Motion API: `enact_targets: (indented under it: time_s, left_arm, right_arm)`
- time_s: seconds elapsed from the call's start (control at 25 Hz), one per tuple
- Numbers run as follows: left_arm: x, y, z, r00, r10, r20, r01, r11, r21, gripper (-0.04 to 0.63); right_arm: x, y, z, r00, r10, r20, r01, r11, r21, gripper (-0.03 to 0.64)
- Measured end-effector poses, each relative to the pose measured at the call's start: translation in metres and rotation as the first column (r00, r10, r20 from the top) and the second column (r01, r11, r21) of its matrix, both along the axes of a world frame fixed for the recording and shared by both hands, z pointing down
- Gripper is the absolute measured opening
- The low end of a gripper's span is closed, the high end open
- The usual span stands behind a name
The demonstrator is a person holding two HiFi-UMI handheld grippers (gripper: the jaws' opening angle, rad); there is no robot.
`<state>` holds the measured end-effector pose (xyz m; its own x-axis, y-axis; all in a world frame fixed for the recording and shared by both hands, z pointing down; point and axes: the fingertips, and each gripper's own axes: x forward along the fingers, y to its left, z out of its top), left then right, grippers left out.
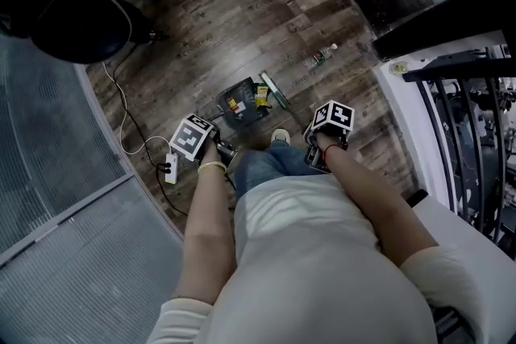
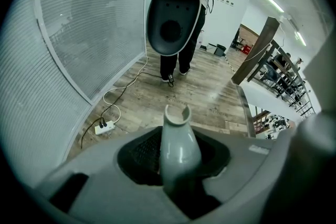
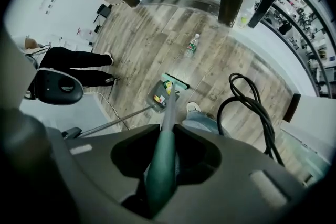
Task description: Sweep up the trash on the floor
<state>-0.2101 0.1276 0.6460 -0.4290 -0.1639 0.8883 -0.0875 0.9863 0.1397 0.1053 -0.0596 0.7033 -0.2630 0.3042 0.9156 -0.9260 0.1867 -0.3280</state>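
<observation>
The sweeping looks partly done. The left tool [image 2: 176, 168] is clamped on the pale grey, notched top end of the dustpan's long handle [image 2: 178, 144]. The right tool [image 3: 164, 165] is pinched on the dark green broom handle [image 3: 167, 136]. Down on the wooden plank floor [image 1: 242, 4], the dark grey dustpan [image 1: 246, 116] sits just ahead of the person's shoe. It has yellow and red wrappers [image 1: 262, 97] lying in it, and the green-and-white broom head [image 1: 274, 90] is touching its right edge. A clear plastic bottle with a green label [image 1: 321, 57] lies loose, well away from the pan. The next move is probably to lift the broom across behind that bottle and draw it back toward the pan's mouth, keeping the pan flat so the bottle doesn't roll off sideways.
</observation>
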Motion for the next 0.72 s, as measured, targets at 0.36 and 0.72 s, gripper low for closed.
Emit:
enact_targets:
  time_s: [0.36,0.72]
  left_arm:
    - [0.004,-0.002,0.0,1.0,-0.006,0.005,0.006,1.0,0.015,0.112]
    - [0.012,-0.003,-0.001,1.0,0.0,0.011,0.0,1.0,0.021,0.114]
  right_arm:
    - [-0.003,0.026,-0.002,1.0,-0.001,0.02,0.002,0.999,-0.053,0.097]
    - [-0.013,0.046,-0.011,0.998,-0.013,0.056,0.018,0.995,-0.098,0.097]
